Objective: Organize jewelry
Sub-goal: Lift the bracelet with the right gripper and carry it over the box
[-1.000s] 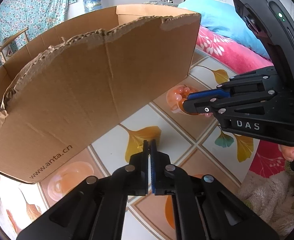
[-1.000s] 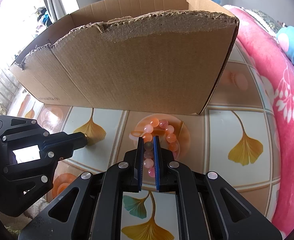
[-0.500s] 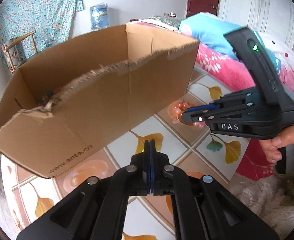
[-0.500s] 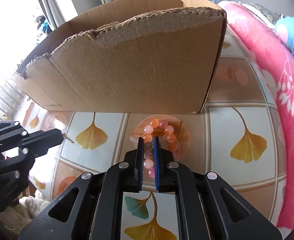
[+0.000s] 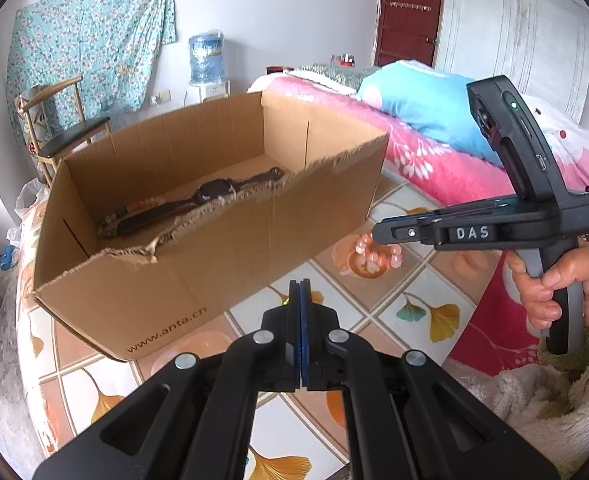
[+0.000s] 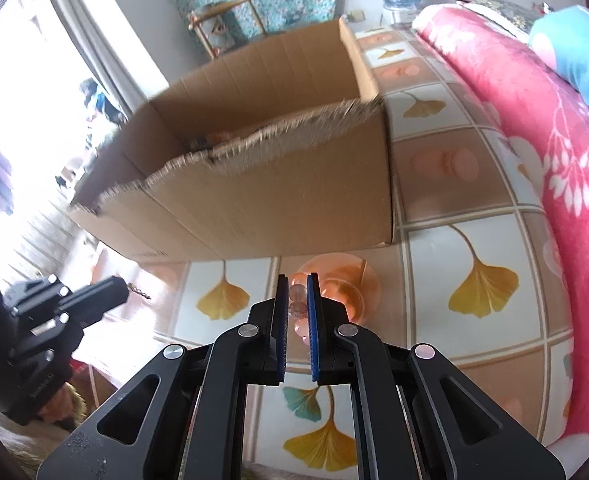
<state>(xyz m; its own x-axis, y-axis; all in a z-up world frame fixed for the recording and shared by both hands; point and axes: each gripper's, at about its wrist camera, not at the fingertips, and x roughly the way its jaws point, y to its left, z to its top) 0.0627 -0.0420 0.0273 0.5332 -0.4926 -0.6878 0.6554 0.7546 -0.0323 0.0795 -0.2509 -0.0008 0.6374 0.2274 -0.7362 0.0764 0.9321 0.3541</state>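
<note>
One watch (image 5: 214, 191) and beads lie inside the cardboard box (image 5: 198, 264).

Right tongs (image 6: 297, 320) w/ blue pads closed on a bead bracelet (image 6: 297, 304) of pink and peach beads, over the ginkgo-leaf counter (image 6: 482, 280). Just beyond sits a cardboard box (image 6: 278, 208), torn top edge, w/ something beaded barely visible inside. Left tongs (image 6: 124, 290) at lower left pinch a thin chain (image 6: 139, 291); pink floral bedding (image 6: 534, 128) along the right.
</note>
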